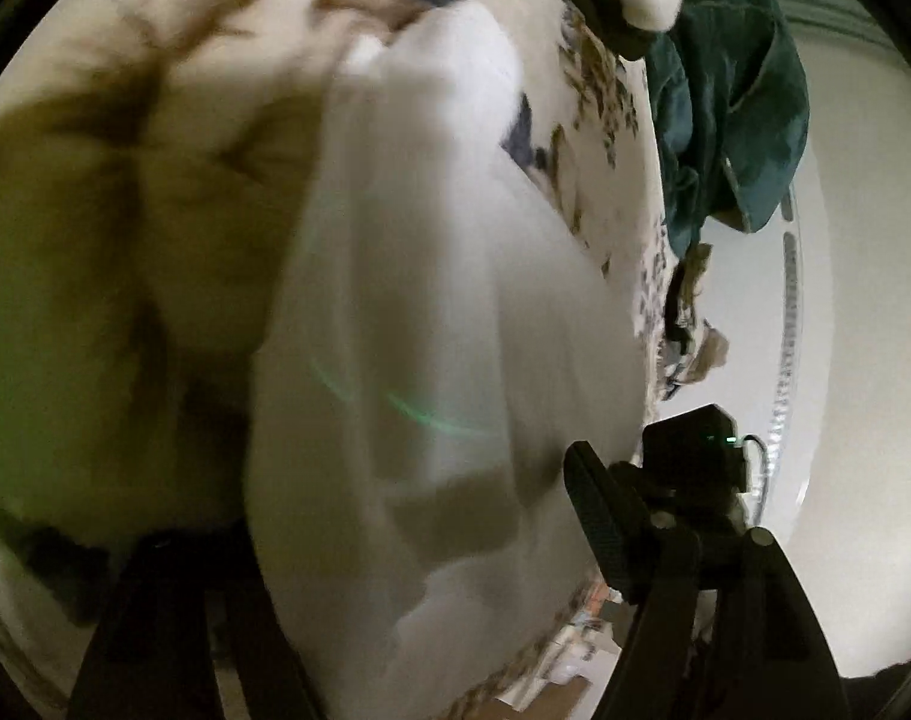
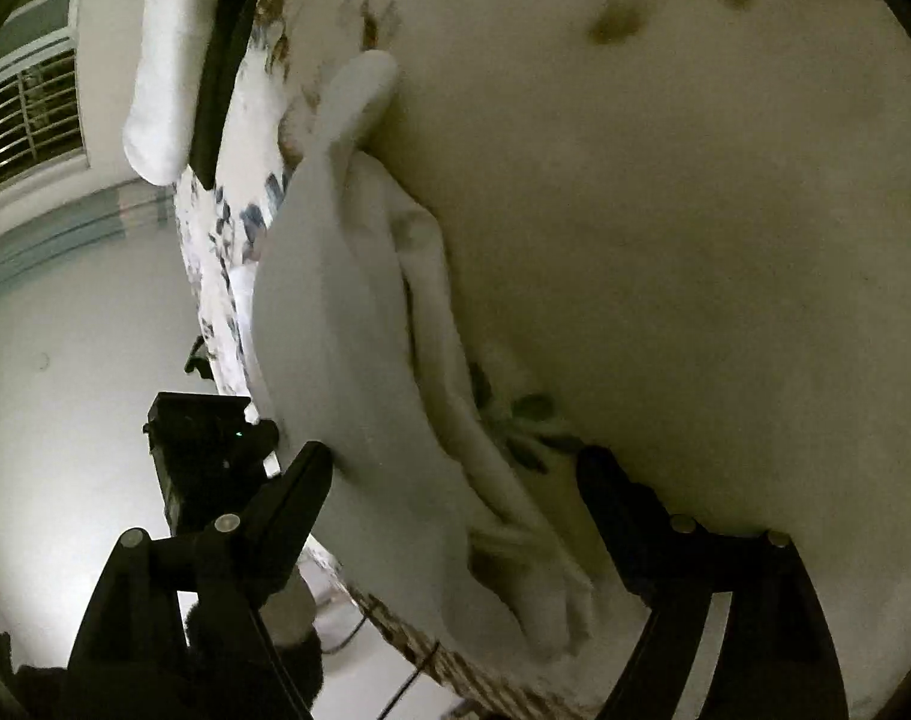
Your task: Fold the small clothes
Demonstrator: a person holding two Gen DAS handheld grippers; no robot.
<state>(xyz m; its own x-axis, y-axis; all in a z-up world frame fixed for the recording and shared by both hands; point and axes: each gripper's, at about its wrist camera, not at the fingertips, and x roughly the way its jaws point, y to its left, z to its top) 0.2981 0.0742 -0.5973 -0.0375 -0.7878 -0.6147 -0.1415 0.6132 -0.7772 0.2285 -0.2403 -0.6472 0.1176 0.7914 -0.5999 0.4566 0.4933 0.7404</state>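
A small white garment [image 1: 431,324] lies on the floral bedsheet [image 1: 599,120], blurred and close to the camera in the left wrist view. It lies between the wide-apart fingers of my left gripper [image 1: 383,504]; the right fingertip [image 1: 599,510] touches its edge and the left finger is dark and mostly hidden. In the right wrist view the same white garment [image 2: 347,324] lies folded in layers on the sheet [image 2: 695,240]. My right gripper [image 2: 455,474] is open, with the garment's lower end between its fingers [image 2: 299,492].
A dark green garment [image 1: 737,90] is bunched at the bed's far edge. A white rolled cloth [image 2: 167,72] lies by a dark bar at the bed's edge. The other gripper's black body [image 2: 203,438] is at the left. A barred window [image 2: 23,114] is beyond.
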